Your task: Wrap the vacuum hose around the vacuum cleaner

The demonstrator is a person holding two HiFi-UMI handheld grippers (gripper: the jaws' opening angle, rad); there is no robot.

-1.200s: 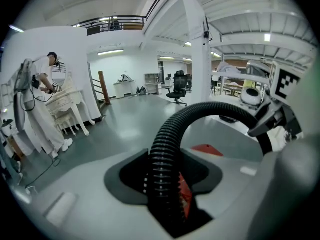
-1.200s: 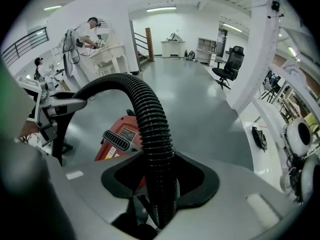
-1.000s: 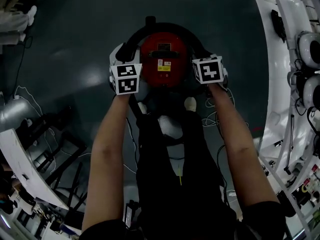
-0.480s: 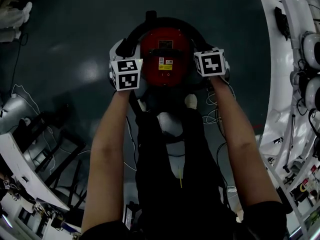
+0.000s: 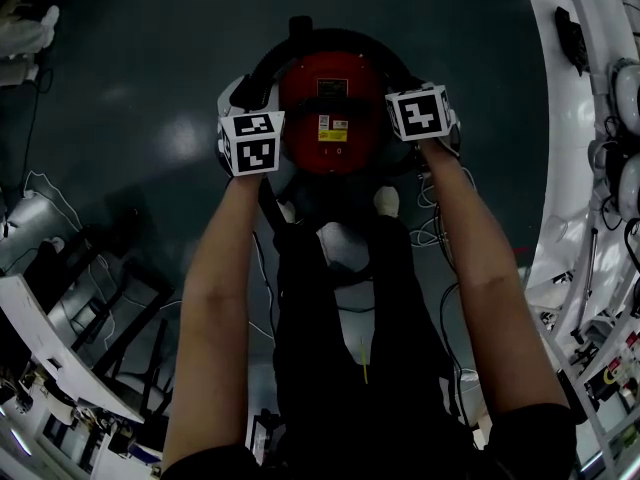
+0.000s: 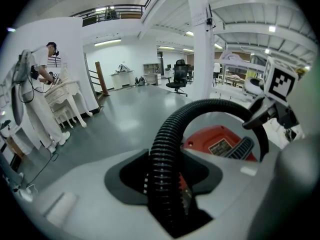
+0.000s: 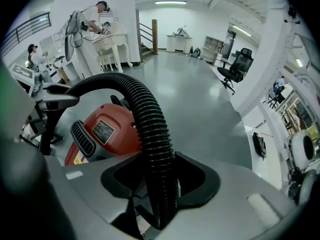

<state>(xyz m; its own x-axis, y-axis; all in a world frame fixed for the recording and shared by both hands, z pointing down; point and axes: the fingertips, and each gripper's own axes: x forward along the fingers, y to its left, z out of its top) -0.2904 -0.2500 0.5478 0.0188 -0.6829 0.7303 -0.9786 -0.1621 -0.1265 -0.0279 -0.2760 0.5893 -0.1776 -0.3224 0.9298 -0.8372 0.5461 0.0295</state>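
Note:
A red vacuum cleaner (image 5: 330,108) stands on the grey floor right in front of me. Its black ribbed hose (image 5: 330,40) arcs around the far side of the red body, from one gripper to the other. My left gripper (image 5: 245,103) is at the vacuum's left side, shut on the hose (image 6: 172,134), which runs up between its jaws. My right gripper (image 5: 408,90) is at the vacuum's right side, likewise shut on the hose (image 7: 152,134). Each gripper view shows the vacuum cleaner (image 6: 220,141) (image 7: 107,129) under the hose arch.
White benches with gear (image 5: 590,168) line the right side. Loose cables (image 5: 430,233) lie on the floor by my feet. Dark racks and a curved white bench (image 5: 60,318) stand at lower left. A person (image 6: 42,84) works at a white table farther off, near a white pillar (image 6: 202,44).
Both grippers have sunk a little toward the vacuum with the hose still held between them. The hose arch sits lower around the red body.

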